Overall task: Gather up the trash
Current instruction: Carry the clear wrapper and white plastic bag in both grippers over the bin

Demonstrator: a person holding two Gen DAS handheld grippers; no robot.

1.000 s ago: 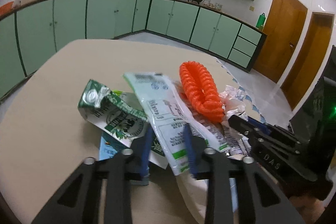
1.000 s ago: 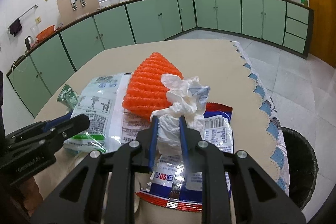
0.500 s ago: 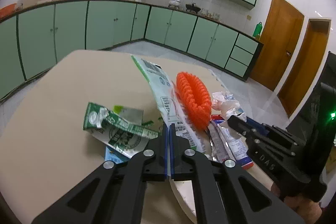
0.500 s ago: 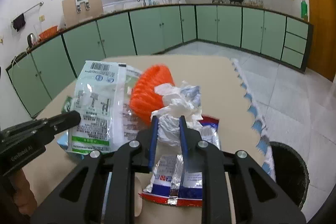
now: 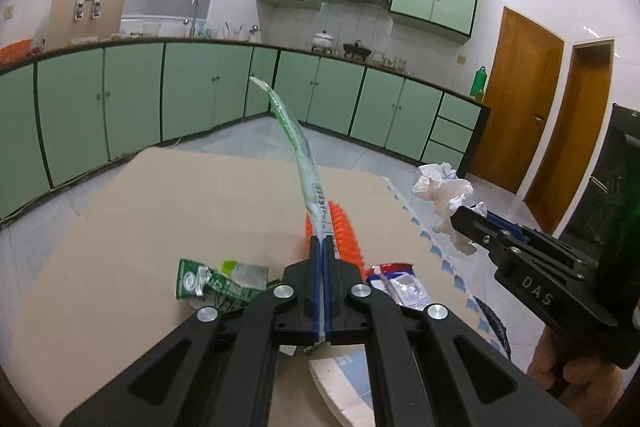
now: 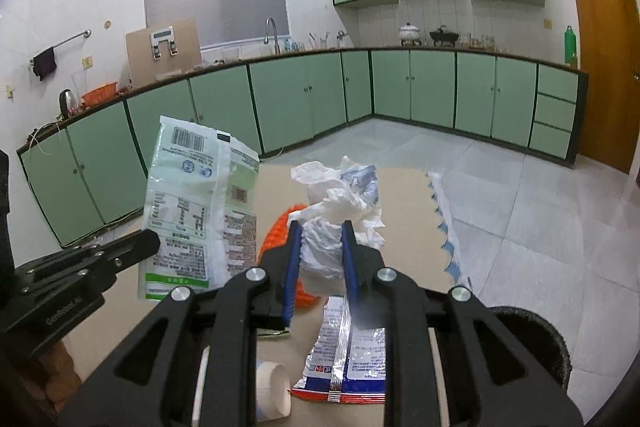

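Green kitchen cabinets (image 6: 412, 91) line the walls behind a beige surface (image 5: 160, 211) strewn with litter. Two brown doors (image 5: 516, 99) stand at the right of the left wrist view.

In that view the left tongs (image 5: 322, 243) are clamped flat on a white and green plastic wrapper (image 5: 298, 143), which stands up edge-on from between the blue pads and curls toward the cabinets, clear of the surface. The right wrist view shows the same wrapper (image 6: 196, 203) face-on, with a barcode near its top, pinched at its lower left side by the left tongs (image 6: 150, 241).

The right tongs (image 6: 320, 231) stand narrow, closed on a crumpled white tissue (image 6: 334, 207) that bulges above the pads. From the left wrist view the right tongs (image 5: 464, 215) hold the tissue (image 5: 444, 193) in the air beyond the scalloped right edge of the surface.

Lying on the surface are an orange foam net (image 5: 348, 235) behind the left tongs, a crushed green carton (image 5: 208, 281) to their left, and a red, white and blue foil packet (image 6: 348, 355) under the right tongs. A black bin (image 6: 540, 343) sits on the tiled floor just beside the surface, at the right.
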